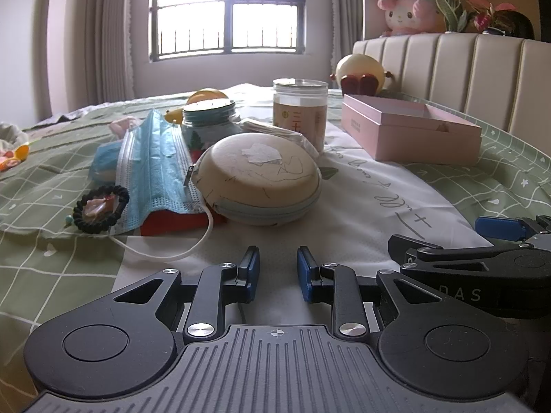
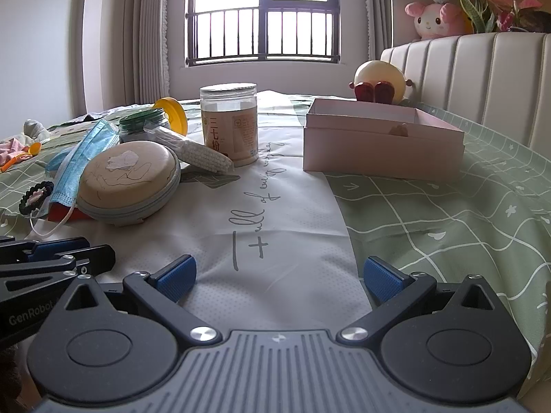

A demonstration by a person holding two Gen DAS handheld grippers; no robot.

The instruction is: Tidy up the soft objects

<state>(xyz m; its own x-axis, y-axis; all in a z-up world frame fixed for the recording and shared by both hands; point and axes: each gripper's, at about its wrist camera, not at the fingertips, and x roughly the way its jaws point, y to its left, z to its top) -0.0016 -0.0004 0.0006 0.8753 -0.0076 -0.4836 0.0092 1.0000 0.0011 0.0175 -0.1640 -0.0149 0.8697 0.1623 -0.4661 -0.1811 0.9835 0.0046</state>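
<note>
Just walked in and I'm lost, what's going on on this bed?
A person holds two grippers over the bedspread; neither holds anything. The left gripper has its fingers slightly apart, the right gripper stands wide open. Ahead lie a blue face mask, a round zip case, jars and an open pink box. Sorting hasn't visibly started.

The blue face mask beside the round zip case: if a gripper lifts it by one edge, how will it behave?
The blue face mask is thin pleated fabric, so it will probably droop. It looks light. Its white ear loop trails loose on the bedspread and might snag the black bead bracelet.
</note>
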